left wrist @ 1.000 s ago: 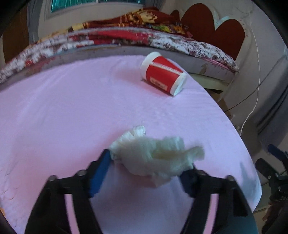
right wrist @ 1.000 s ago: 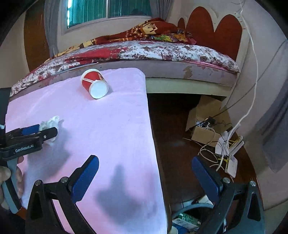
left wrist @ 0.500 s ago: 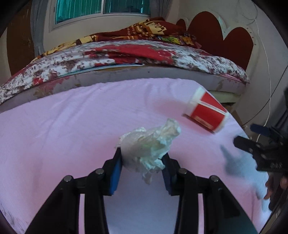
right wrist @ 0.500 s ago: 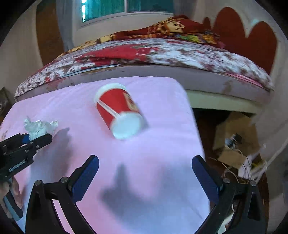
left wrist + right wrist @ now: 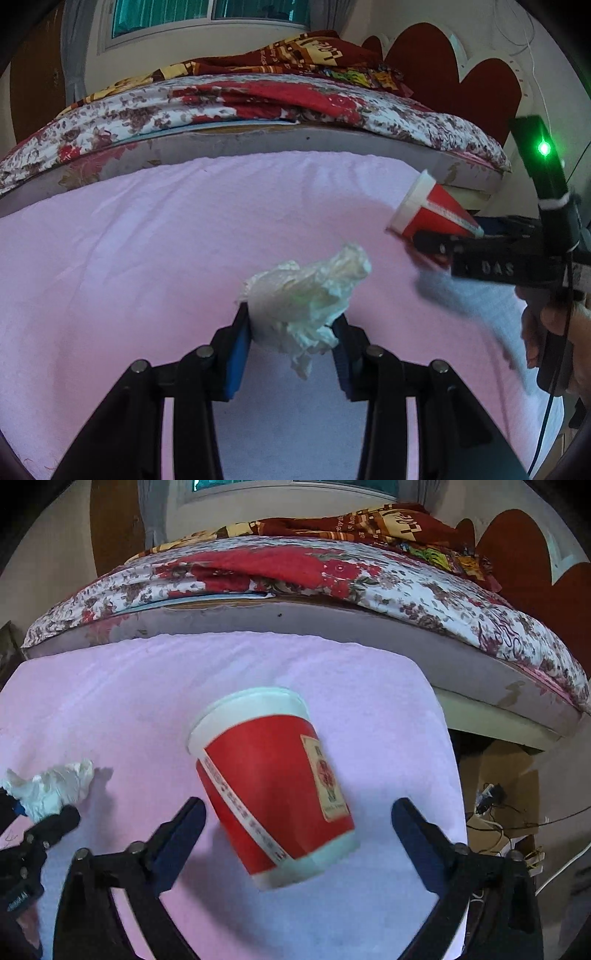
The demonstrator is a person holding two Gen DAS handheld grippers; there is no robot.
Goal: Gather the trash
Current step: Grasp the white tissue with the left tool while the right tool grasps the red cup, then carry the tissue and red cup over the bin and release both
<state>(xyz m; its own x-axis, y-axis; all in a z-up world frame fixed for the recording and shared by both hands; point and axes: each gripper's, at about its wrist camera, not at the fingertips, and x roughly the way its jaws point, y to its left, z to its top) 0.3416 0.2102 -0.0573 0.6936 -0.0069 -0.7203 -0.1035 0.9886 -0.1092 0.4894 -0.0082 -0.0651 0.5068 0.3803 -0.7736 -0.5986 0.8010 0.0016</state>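
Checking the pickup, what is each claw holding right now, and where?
Left claw pinches the crumpled tissue low down. Right claw is closing around the red cup, not gripping.

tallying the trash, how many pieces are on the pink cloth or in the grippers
2: a crumpled tissue clamped in the left gripper, and a red paper cup lying between the closing right gripper jaws.

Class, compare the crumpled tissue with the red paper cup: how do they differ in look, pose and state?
1. The tissue is white, soft and shapeless; the cup is red with white bands and keeps its form.
2. The left gripper holds the tissue above the pink cloth; the cup lies tipped over between the right gripper's closing jaws, not yet pressed.
Both are trash.
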